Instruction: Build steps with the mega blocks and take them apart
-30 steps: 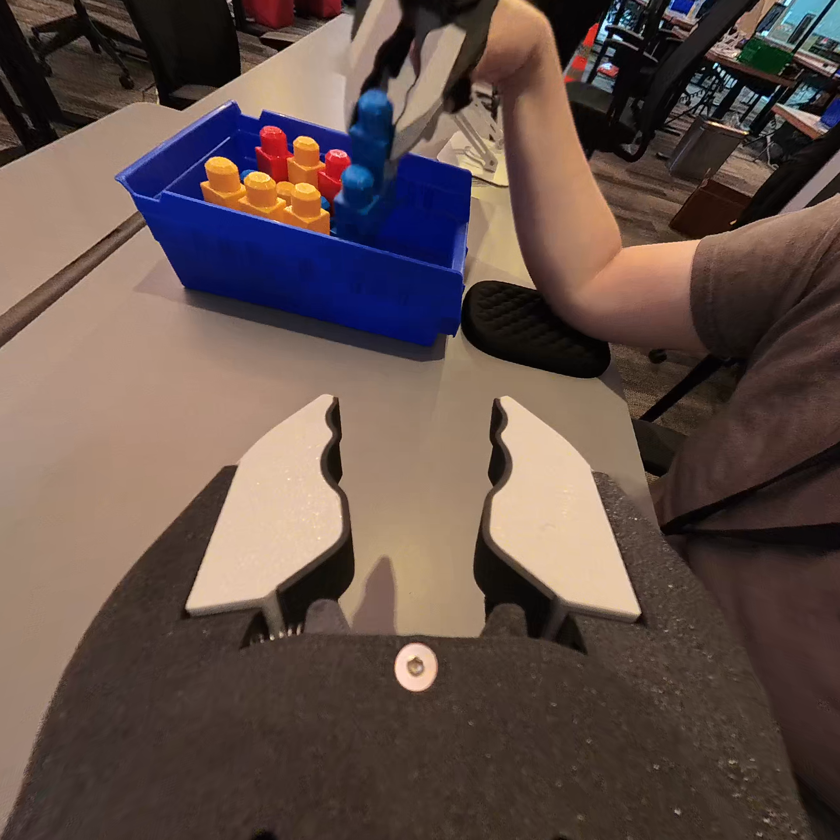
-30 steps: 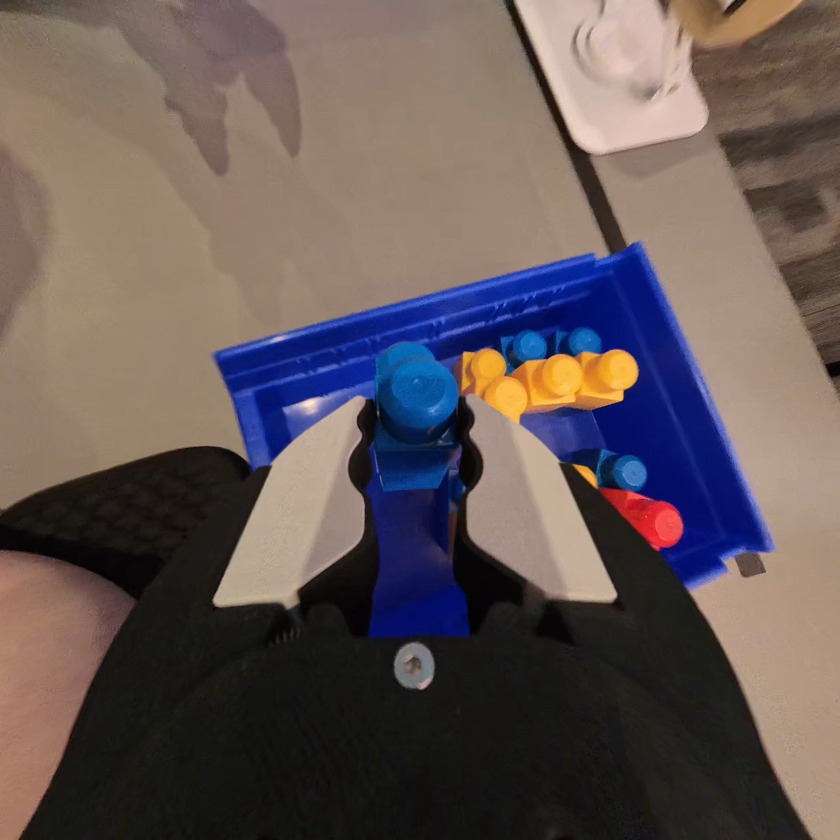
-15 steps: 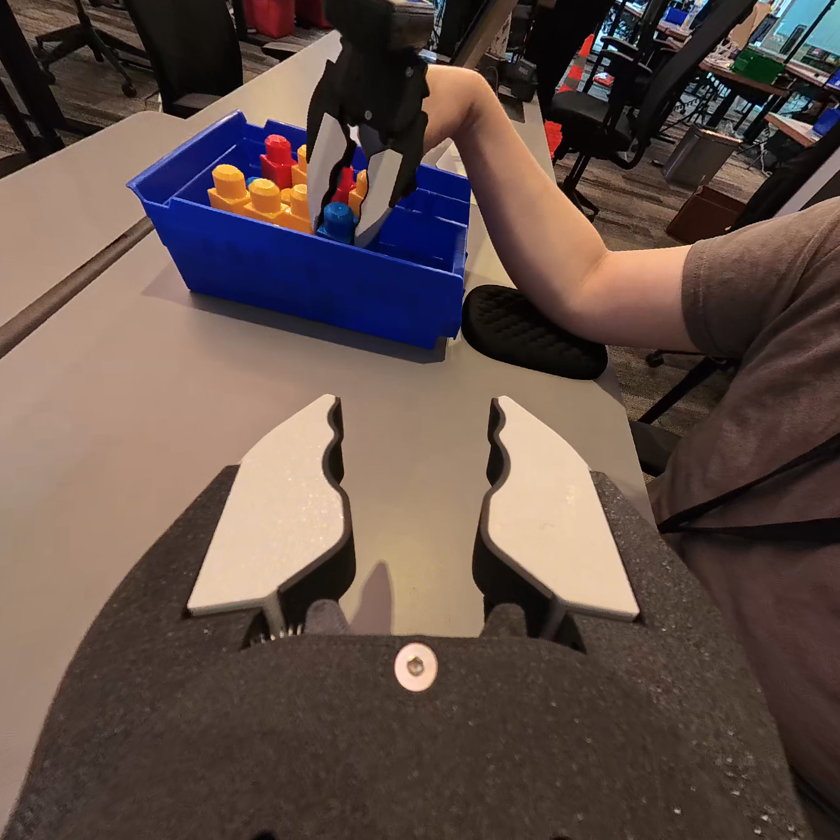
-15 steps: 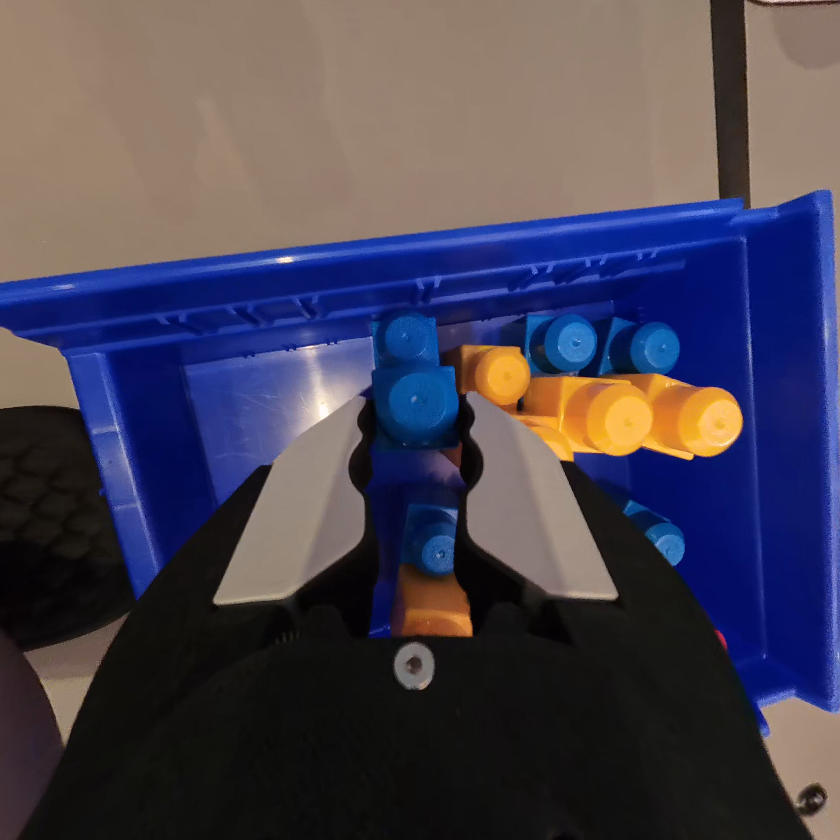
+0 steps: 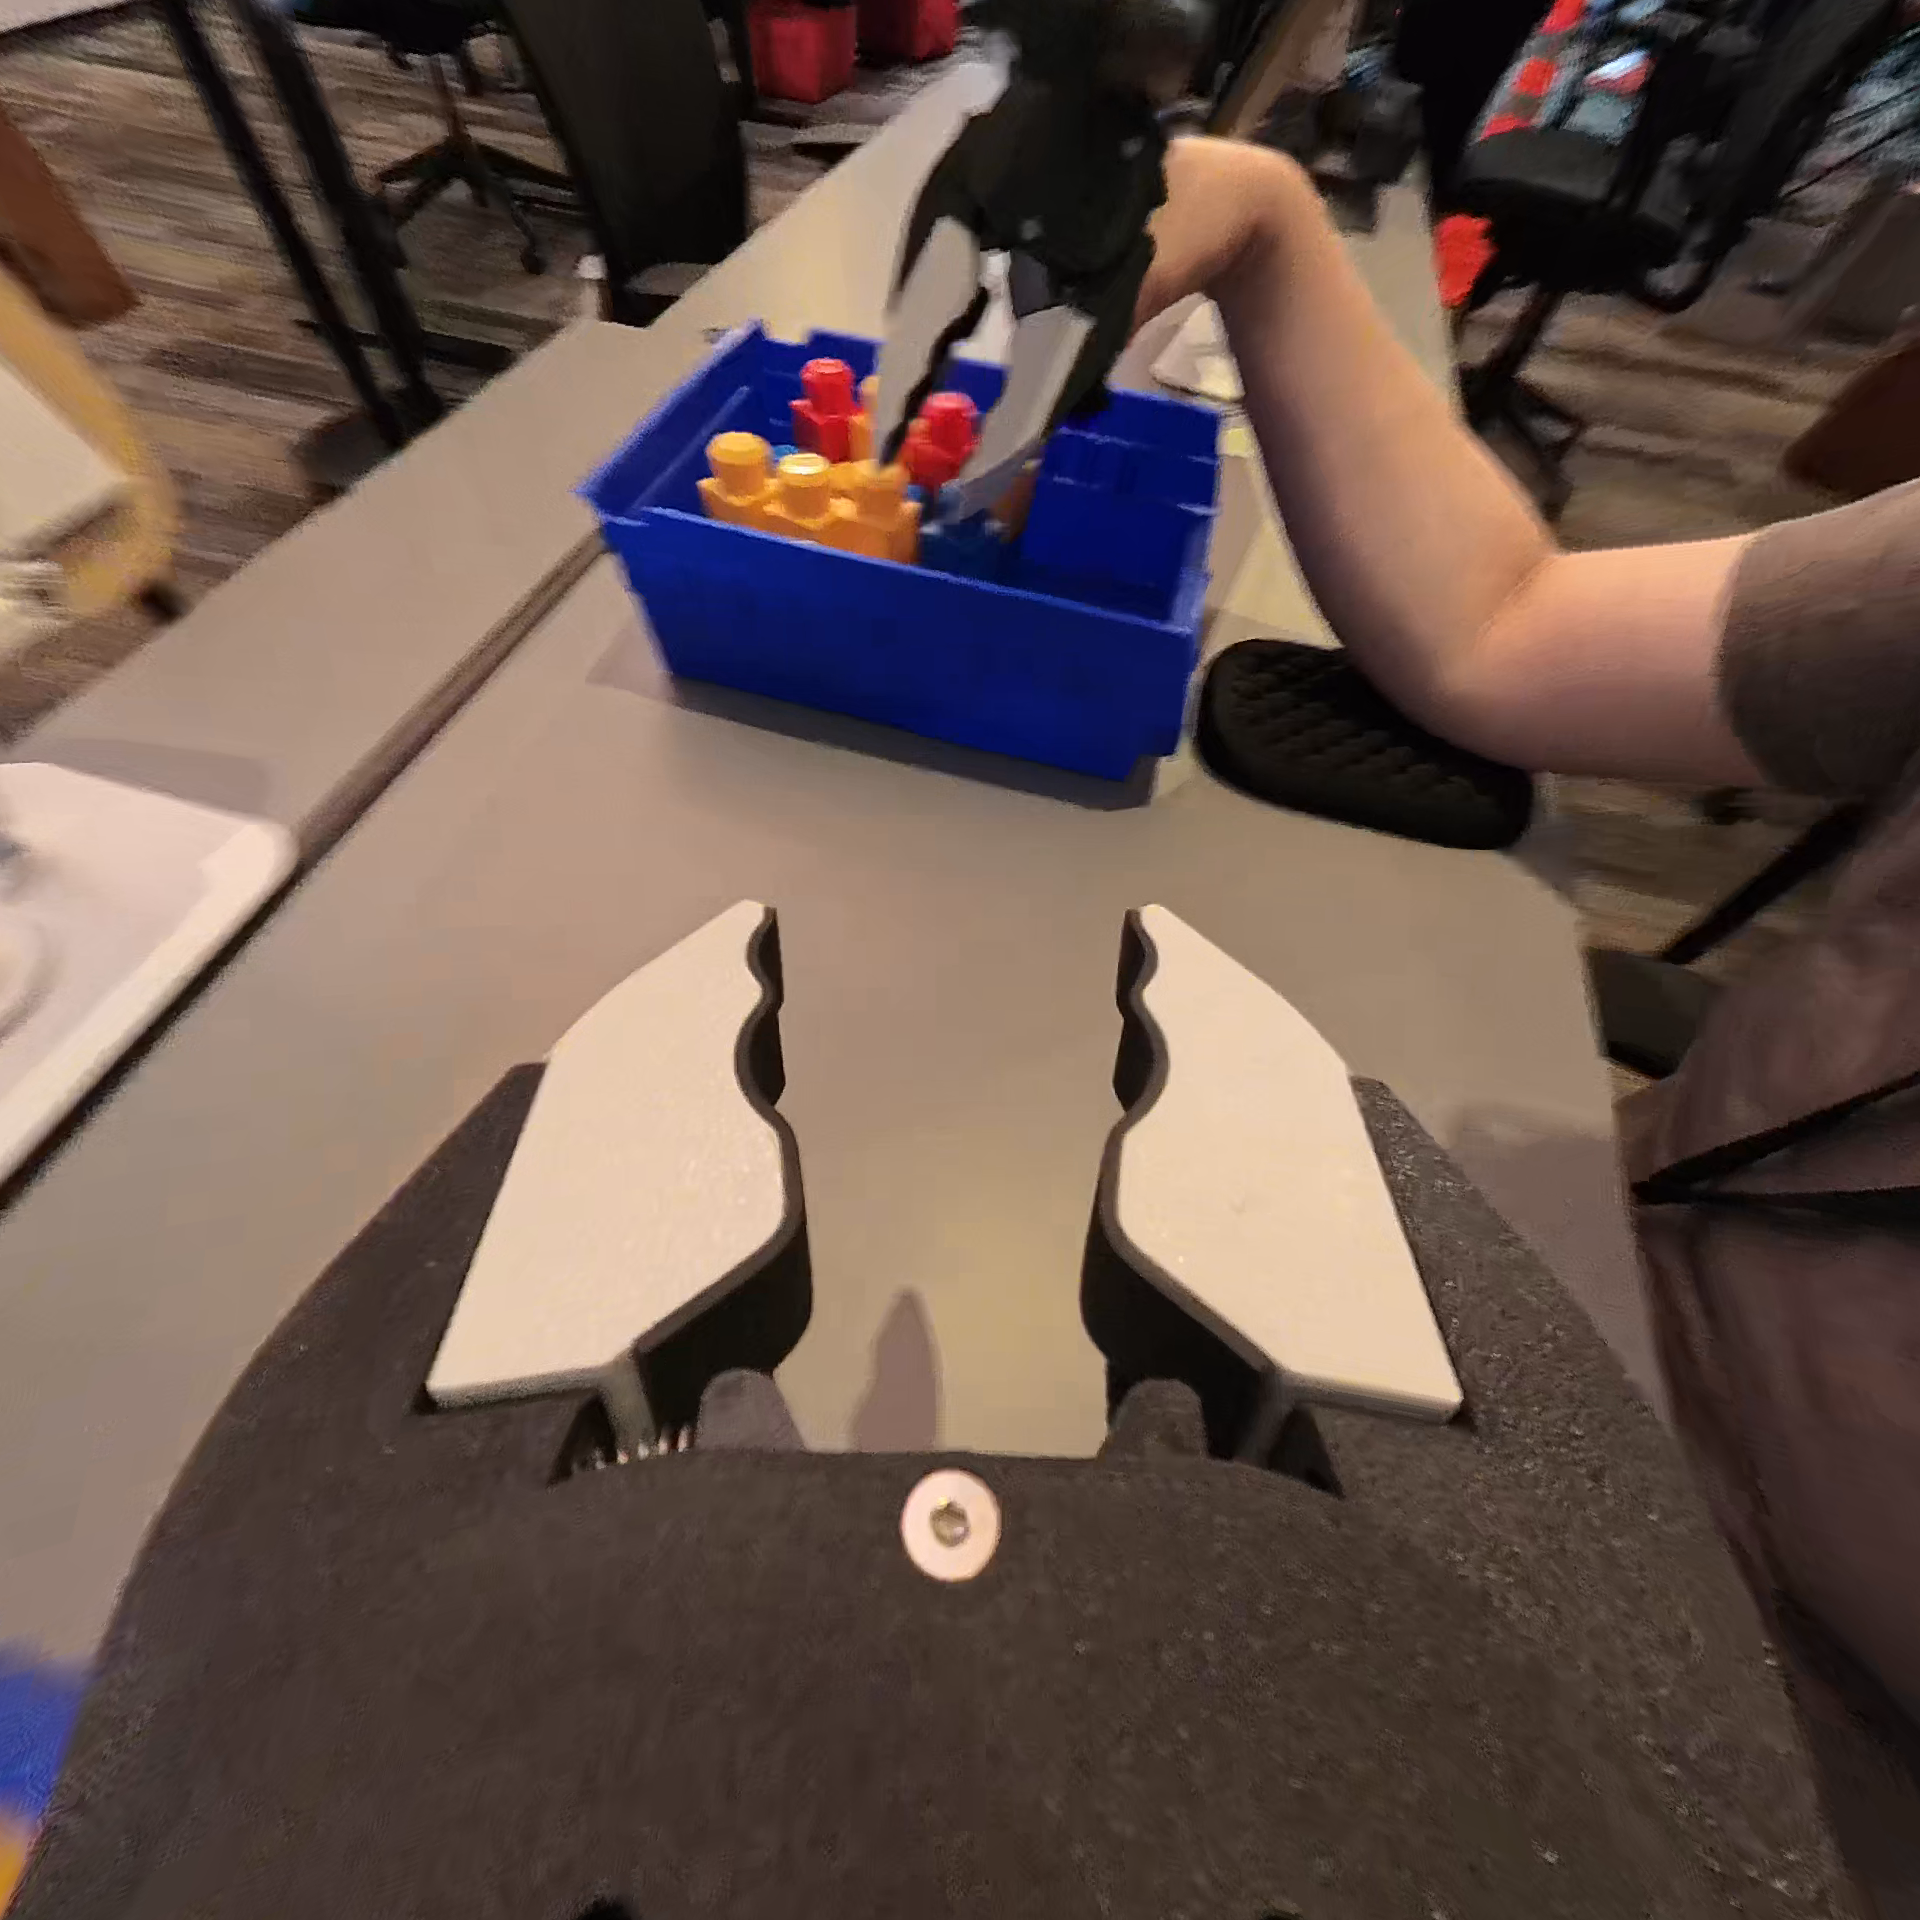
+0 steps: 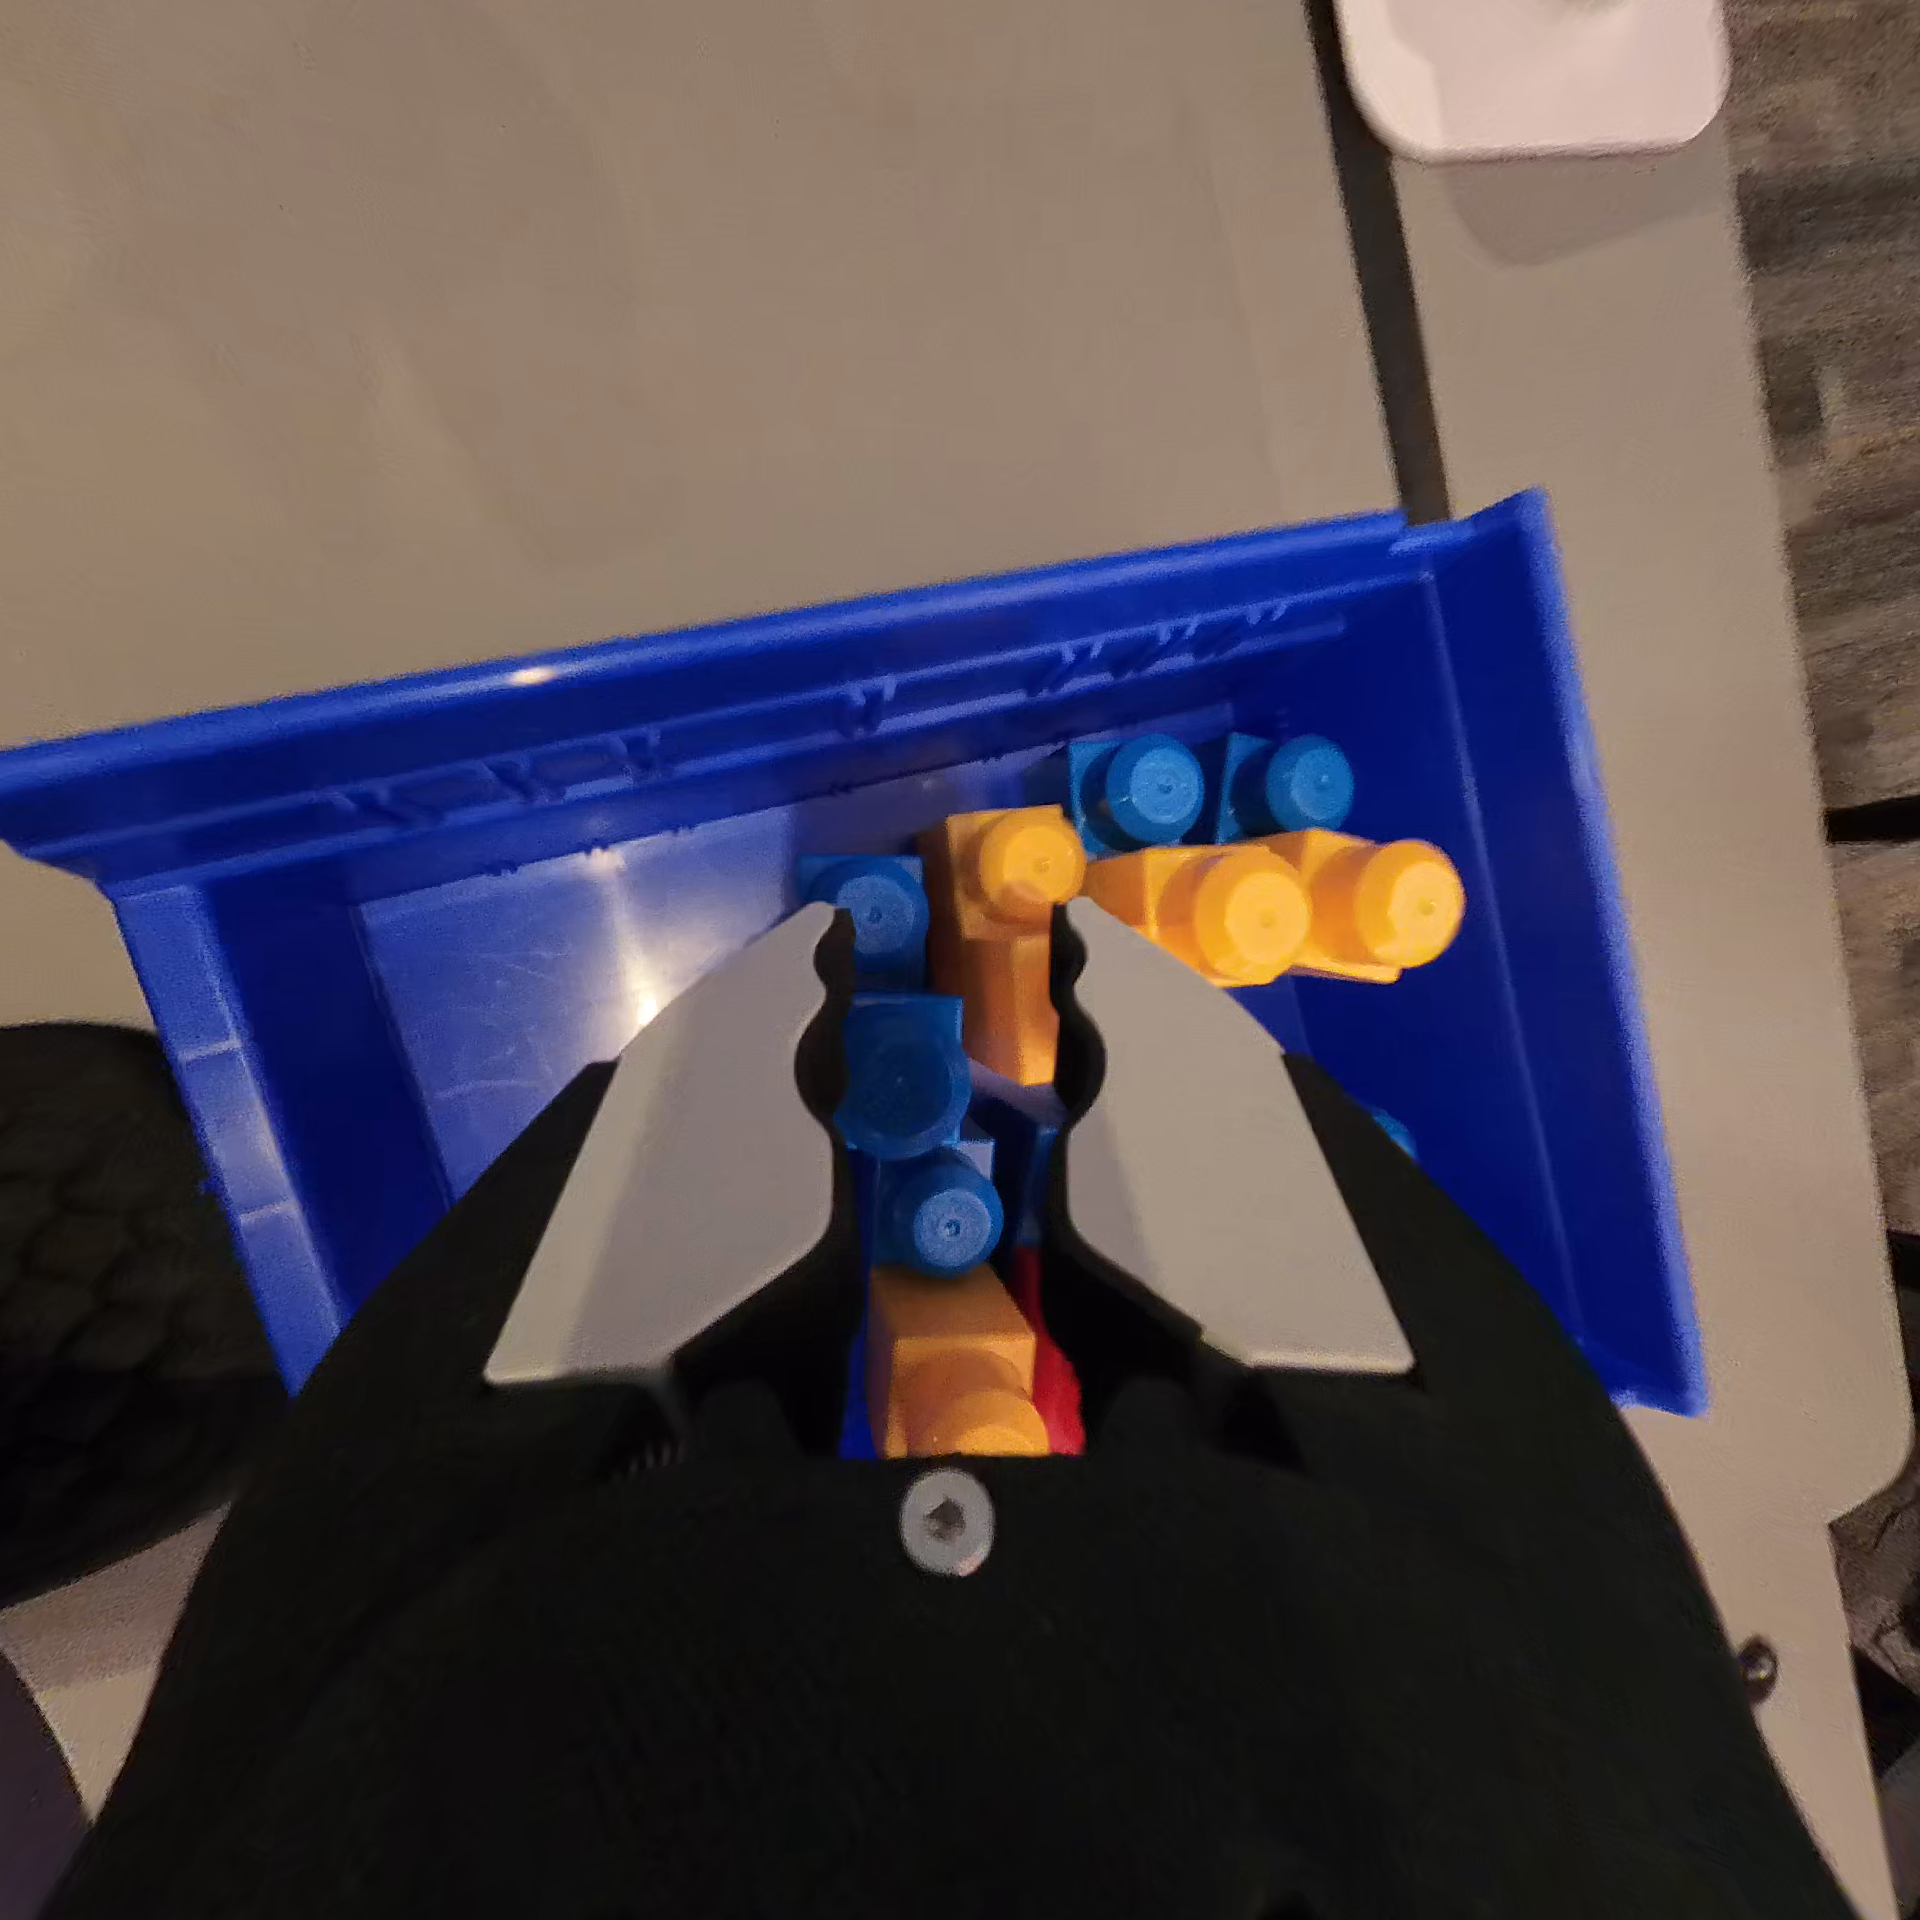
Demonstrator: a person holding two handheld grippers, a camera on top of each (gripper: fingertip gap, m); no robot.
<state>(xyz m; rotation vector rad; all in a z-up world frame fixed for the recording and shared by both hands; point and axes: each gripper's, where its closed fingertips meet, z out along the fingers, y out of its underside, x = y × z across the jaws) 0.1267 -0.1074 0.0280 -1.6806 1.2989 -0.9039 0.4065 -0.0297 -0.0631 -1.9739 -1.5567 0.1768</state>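
Note:
A blue bin (image 5: 914,644) on the grey table holds orange, red and blue mega blocks (image 5: 821,499). My right gripper (image 6: 951,914) hangs open over the bin (image 6: 644,707), pointing down. A blue block (image 6: 899,1081) lies loose between its fingers, among orange blocks (image 6: 1247,914) and other blue blocks (image 6: 1153,790). In the left wrist view the right gripper (image 5: 956,468) shows above the bin with its jaws apart. My left gripper (image 5: 948,920) is open and empty, low over the bare table short of the bin.
A black wrist pad (image 5: 1361,748) lies right of the bin under the person's forearm (image 5: 1455,582). A white stand base (image 5: 94,935) sits at the left; it also shows in the right wrist view (image 6: 1527,83). The table seam (image 6: 1382,312) runs past the bin. Chairs stand behind. Some 30 centimeters of space lies between my two pairs of fingers.
My right gripper lowered the blue block into the bin, then opened and let it go, rising a little. My left gripper drew back and swung left a little, still open.

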